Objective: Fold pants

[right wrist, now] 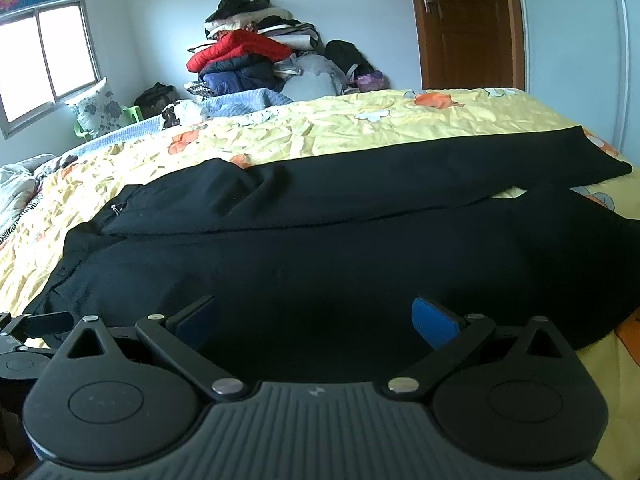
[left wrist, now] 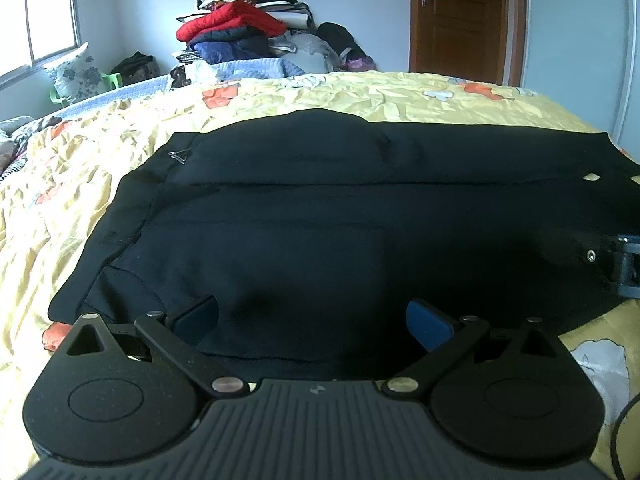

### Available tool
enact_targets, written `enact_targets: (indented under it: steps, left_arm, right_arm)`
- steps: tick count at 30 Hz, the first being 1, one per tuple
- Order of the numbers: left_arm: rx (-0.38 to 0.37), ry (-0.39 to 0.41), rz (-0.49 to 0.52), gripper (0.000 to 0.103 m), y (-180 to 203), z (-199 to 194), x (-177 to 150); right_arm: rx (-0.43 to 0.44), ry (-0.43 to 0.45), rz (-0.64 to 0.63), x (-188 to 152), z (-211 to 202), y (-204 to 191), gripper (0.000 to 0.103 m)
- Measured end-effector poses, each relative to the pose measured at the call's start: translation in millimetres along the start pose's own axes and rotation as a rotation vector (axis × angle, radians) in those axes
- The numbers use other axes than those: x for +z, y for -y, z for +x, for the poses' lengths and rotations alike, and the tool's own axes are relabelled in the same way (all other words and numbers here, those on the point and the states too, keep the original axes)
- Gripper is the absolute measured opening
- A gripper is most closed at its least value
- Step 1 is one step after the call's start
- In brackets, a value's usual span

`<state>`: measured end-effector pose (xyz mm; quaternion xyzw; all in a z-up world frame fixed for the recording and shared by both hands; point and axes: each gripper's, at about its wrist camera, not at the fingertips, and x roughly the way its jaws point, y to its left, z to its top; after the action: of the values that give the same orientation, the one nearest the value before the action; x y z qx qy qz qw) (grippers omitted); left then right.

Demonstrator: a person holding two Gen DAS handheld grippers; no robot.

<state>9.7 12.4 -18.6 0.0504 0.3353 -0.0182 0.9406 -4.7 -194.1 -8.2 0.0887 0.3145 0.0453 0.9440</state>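
Black pants [left wrist: 320, 216] lie spread across the yellow flowered bed cover [left wrist: 100, 168], waist to the left with a pocket zipper [left wrist: 179, 156] showing. My left gripper [left wrist: 312, 320] is open, its blue pads just over the near edge of the pants near the waist end. My right gripper [right wrist: 314, 320] is open over the near edge further toward the legs; the pants [right wrist: 340, 248] run to the right, leg ends [right wrist: 600, 160] slightly apart. The right gripper also shows at the right edge of the left wrist view [left wrist: 624, 268].
A tall pile of clothes and bedding [left wrist: 248, 28] stands against the far wall. A wooden door [left wrist: 464, 16] is at the back right, a window [left wrist: 36, 16] at the left. A flowered pillow on a green chair [left wrist: 76, 74] is beside the bed.
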Motion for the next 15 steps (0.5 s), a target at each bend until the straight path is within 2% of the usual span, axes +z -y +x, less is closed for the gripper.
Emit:
enact_targets:
  steps: [15]
  left_arm:
    - [-0.013,0.053,-0.036,0.103,-5.5,6.3,-12.9]
  right_arm:
    - [-0.004,-0.014,-0.004,-2.5,2.1,-1.1,0.103]
